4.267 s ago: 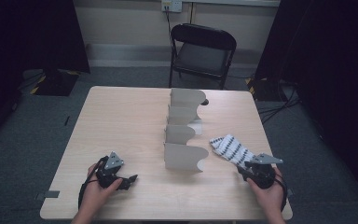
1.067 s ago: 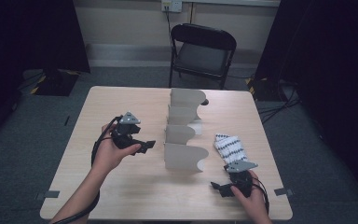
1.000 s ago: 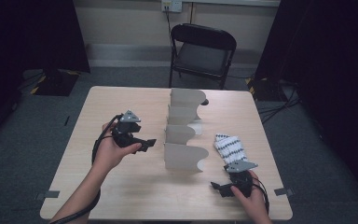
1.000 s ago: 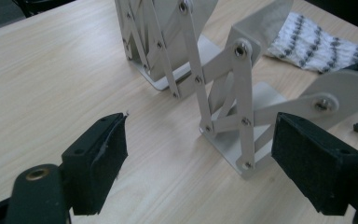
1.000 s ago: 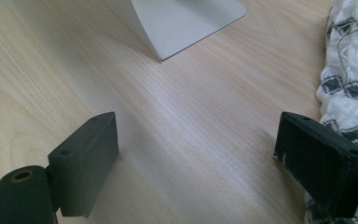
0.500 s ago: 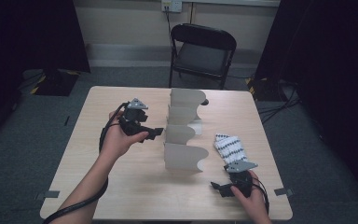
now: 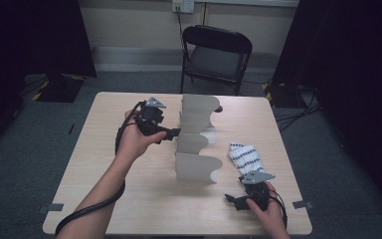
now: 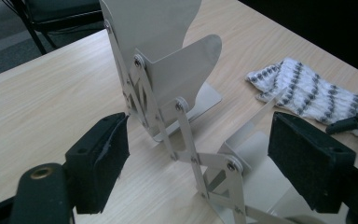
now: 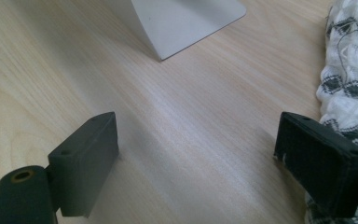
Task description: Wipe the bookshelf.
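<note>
A folding metal rack (image 7: 197,142) of curved grey plates joined by a scissor linkage (image 8: 186,140) stands in the middle of the wooden table (image 7: 104,164). My left gripper (image 7: 171,131) is raised off the table at the rack's left side, jaws open and pointed at it. In the left gripper view the linkage shows between the wide jaws of my left gripper (image 8: 200,163), and nothing is gripped. A white sock with dark patterned stripes (image 7: 245,157) lies flat right of the rack. My right gripper (image 7: 233,200) rests near the front edge, open and empty (image 9: 196,154), with the sock (image 9: 349,79) beside its right jaw.
A black folding chair (image 7: 218,52) stands behind the table's far edge. The rack's base plate (image 9: 186,18) lies just ahead of the right gripper. Bare tabletop stretches left of the rack and along the front edge. Cables trail from both grippers.
My left gripper has risen and moved right and farther from the person, from the table's left side up to the rack. The right gripper and the sock have stayed put over the last second.
</note>
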Available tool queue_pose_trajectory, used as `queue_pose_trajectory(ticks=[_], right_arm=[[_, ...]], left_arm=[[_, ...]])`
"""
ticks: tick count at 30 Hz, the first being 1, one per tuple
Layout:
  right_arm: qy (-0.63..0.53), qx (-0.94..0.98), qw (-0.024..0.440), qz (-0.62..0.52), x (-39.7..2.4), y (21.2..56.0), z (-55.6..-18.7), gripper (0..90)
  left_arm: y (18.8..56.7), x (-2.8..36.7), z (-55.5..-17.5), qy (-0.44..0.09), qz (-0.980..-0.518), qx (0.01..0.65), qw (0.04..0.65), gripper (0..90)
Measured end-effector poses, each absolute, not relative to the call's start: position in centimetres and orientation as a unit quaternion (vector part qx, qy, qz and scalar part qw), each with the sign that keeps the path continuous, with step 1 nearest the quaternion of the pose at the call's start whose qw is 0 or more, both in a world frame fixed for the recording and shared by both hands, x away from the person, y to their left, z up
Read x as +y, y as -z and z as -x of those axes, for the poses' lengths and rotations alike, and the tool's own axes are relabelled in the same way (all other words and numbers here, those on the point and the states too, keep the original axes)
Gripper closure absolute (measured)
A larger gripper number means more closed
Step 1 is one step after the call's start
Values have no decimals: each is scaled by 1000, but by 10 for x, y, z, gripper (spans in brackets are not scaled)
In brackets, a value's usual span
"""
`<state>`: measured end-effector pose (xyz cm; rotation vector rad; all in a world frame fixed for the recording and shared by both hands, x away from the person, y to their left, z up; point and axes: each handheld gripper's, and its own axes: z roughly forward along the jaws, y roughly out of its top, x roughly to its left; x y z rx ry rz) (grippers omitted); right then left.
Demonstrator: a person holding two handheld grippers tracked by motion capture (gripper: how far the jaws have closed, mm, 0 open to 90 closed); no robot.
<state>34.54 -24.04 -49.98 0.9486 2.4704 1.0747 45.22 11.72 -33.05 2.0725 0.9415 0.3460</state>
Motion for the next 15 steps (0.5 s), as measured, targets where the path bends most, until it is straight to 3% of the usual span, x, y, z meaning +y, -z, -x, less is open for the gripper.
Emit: queue_pose_trajectory(ticks=[15], right_arm=[[-371,856,143,-330,-240,500,-345,128]], left_arm=[[333,100,-471,-149,-819,382,402,230]])
